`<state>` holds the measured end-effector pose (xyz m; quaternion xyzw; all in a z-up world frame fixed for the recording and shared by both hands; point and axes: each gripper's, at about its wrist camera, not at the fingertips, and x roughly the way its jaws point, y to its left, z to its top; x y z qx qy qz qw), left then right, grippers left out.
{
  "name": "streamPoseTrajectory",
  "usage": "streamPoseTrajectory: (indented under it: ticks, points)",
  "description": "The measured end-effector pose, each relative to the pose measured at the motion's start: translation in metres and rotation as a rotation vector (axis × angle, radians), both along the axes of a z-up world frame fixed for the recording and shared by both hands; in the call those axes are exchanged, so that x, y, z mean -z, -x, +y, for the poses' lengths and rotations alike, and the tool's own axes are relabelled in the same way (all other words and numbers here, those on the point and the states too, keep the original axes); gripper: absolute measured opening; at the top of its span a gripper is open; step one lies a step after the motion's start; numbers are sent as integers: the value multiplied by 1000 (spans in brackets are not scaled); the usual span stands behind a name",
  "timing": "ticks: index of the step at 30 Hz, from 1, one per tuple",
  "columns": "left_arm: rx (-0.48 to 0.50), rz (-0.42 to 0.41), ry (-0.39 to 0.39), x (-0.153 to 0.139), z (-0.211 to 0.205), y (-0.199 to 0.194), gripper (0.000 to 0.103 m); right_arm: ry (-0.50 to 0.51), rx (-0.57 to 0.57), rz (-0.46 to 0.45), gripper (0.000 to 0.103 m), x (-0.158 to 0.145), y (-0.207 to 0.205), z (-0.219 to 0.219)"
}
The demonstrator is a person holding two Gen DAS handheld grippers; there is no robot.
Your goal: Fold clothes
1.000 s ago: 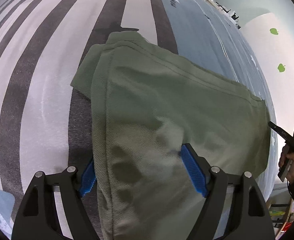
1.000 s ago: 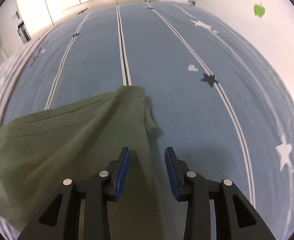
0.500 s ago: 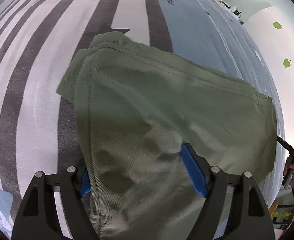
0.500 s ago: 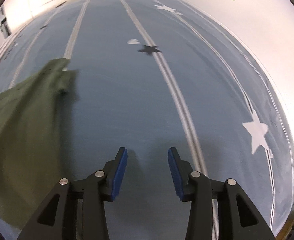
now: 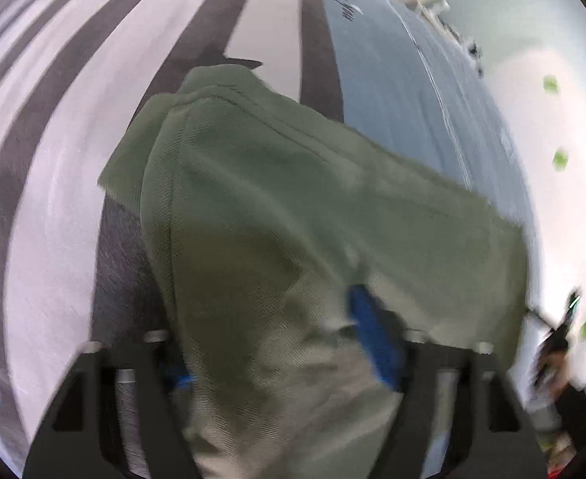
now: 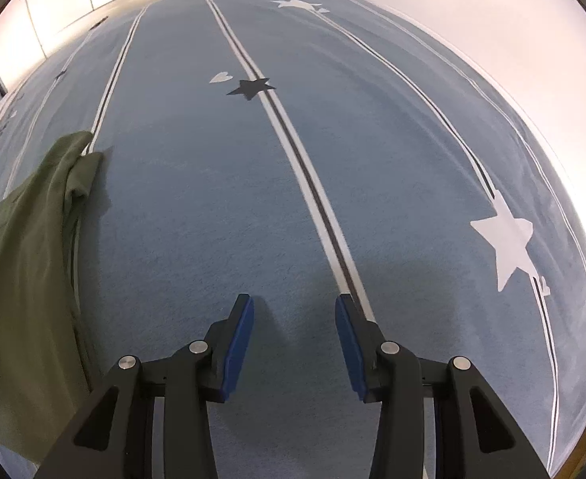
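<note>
Closing just now on a bunched fold of the olive-green garment (image 5: 293,215), left gripper (image 5: 277,343) with cloth heaped between its blue pads (image 5: 373,343) and draped over the left-hand finger so that only the right-hand pad shows clearly; blurred, so cannot tell for certain whether the pads already press the fabric. Spreading away from those fingers, forward and to the right, over the bedspread (image 5: 53,199), across its grey and white stripes and onto the blue part beyond, hemmed edge farthest from the tips. Beyond the cloth's right corner, at the far right of the left wrist view, a blurred hand (image 5: 552,363) holding a dark device. Standing partly apart and empty, right gripper (image 6: 293,331), jaws having parted slightly a moment ago, nothing between the blue pads but blue bedspread and a thin double stripe (image 6: 313,183) running up from beside the right-hand tip. Lying well off to the left of those fingers, the same green garment, rumpled at its far corner. Ahead of the tips, a dark star (image 6: 251,88) on that stripe; off to the right, a white star (image 6: 506,239)
</note>
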<state>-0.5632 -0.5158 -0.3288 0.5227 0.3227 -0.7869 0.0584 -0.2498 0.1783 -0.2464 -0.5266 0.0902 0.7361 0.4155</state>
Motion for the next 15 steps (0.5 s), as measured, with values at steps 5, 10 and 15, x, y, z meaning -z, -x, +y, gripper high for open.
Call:
streamPoseTrajectory:
  ticks: [5, 10, 15]
  points:
    - [72, 14, 61, -13, 19, 12, 11, 10, -10, 9, 39, 2, -2, -7]
    - [60, 23, 115, -35, 34, 15, 11, 6, -25, 11, 39, -4, -7, -25]
    - [93, 68, 146, -81, 64, 26, 11, -18, -38, 39, 39, -13, -15, -23]
